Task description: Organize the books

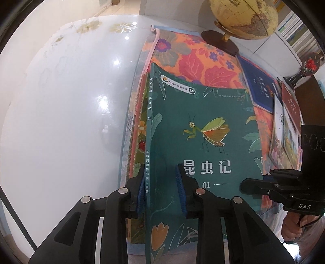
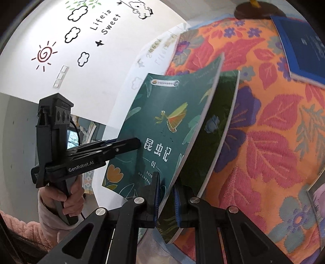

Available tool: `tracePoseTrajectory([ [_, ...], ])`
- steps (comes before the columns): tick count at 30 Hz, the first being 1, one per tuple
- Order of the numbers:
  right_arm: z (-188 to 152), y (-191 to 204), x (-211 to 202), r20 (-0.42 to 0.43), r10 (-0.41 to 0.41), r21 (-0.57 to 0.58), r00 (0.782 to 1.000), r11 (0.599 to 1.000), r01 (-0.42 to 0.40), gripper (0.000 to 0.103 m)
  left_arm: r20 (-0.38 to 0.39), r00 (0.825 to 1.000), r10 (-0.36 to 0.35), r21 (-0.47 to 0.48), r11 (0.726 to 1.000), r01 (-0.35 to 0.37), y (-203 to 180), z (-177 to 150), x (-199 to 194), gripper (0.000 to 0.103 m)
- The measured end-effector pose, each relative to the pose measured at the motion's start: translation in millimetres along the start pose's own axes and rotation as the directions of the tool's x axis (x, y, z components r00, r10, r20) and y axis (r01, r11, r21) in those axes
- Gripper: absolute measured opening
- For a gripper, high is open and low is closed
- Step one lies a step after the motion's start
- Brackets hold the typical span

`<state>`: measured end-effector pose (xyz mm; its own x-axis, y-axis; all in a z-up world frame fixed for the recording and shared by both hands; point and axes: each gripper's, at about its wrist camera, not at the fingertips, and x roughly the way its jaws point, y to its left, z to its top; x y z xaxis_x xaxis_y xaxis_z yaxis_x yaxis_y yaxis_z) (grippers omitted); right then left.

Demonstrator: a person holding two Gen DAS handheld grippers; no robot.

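Note:
A green book [image 1: 203, 121] [image 2: 162, 121] with a mantis on its cover is held tilted above a floral cloth [image 1: 193, 56]. My left gripper [image 1: 160, 188] pinches its spine edge, one pad against the spine and the other on the front cover; in the right wrist view the left gripper [image 2: 139, 144] reaches in from the left. The right gripper [image 2: 167, 197] is shut on the book's page edge near the lower corner, and shows as the right gripper [image 1: 242, 184] in the left wrist view. A second, darker green book [image 2: 219, 121] [image 1: 140, 142] lies directly behind the first. Whether it is also gripped I cannot tell.
A blue book [image 1: 258, 85] [image 2: 304, 44] lies on the cloth at the far right. Past it are a red book [image 1: 290, 105] and thin picture books [image 1: 278, 121]. A globe [image 1: 243, 16] stands at the back. A glossy white tabletop [image 1: 61, 101] spreads to the left.

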<state>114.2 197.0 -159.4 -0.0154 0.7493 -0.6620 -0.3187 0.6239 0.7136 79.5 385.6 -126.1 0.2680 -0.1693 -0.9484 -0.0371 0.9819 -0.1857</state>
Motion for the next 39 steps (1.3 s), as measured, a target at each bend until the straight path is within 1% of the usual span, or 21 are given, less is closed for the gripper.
tracePoseTrajectory([
  [4,0,-4,2,0.0,0.003,0.027,1.0,1.0,-0.003,0.013,-0.006,1.0,-0.005,-0.007,1.0,0.005,2,0,1,0.026],
  [10,0,-9,3,-0.005,0.009,0.037,1.0,0.999,-0.009,0.014,-0.02,0.999,0.026,-0.012,1.0,-0.026,1,1,3,0.029],
  [13,0,-10,4,-0.002,0.014,0.049,1.0,0.999,-0.014,0.014,-0.024,0.999,0.036,-0.031,0.999,-0.036,3,1,3,0.03],
  [14,0,-12,4,-0.001,0.018,0.057,1.0,0.998,-0.017,0.014,-0.024,0.998,0.049,-0.04,0.998,-0.05,5,1,2,0.03],
  [16,-2,-14,4,0.009,0.019,0.08,1.0,0.997,-0.019,0.014,-0.034,0.994,0.102,-0.059,0.993,-0.103,10,1,1,0.028],
  [17,-3,-14,4,0.014,0.018,0.086,1.0,0.996,-0.019,0.014,-0.038,0.994,0.1,-0.076,0.992,-0.102,14,1,1,0.028],
  [18,-4,-13,4,0.019,0.009,0.09,1.0,0.996,-0.011,0.014,-0.039,0.996,0.083,-0.1,0.991,-0.087,18,-1,0,0.028],
  [20,-5,-10,3,0.027,-0.008,0.08,1.0,0.997,0.006,0.014,-0.038,0.996,0.077,-0.13,0.988,-0.082,22,-3,-3,0.028],
  [25,-7,-8,1,0.033,-0.029,0.123,0.999,0.992,0.025,0.015,-0.017,0.993,0.116,-0.139,0.983,-0.117,16,-8,-13,0.028],
  [27,-7,-5,-4,0.045,-0.074,0.132,0.996,0.989,0.067,0.015,0.001,0.99,0.141,-0.15,0.979,-0.139,13,-8,-18,0.028],
  [30,-7,-3,-12,0.03,-0.147,0.137,0.989,0.98,0.141,0.016,0.04,0.978,0.203,-0.152,0.969,-0.194,5,-7,-28,0.028],
  [32,-9,-4,-20,0.038,-0.157,0.142,0.987,0.978,0.15,0.016,0.057,0.973,0.223,-0.143,0.967,-0.213,-1,-3,-32,0.028],
  [34,-12,-7,-31,0.047,-0.148,0.138,0.988,0.98,0.14,0.016,0.071,0.975,0.211,-0.125,0.972,-0.201,-12,-1,-35,0.028],
  [37,-19,-18,-52,0.076,-0.13,0.151,0.989,0.982,0.118,0.016,0.076,0.984,0.163,-0.1,0.983,-0.155,-33,3,-35,0.028],
  [39,-25,-25,-70,0.105,-0.154,0.15,0.982,0.979,0.138,0.017,0.077,0.986,0.145,-0.08,0.987,-0.139,-49,6,-32,0.028],
])
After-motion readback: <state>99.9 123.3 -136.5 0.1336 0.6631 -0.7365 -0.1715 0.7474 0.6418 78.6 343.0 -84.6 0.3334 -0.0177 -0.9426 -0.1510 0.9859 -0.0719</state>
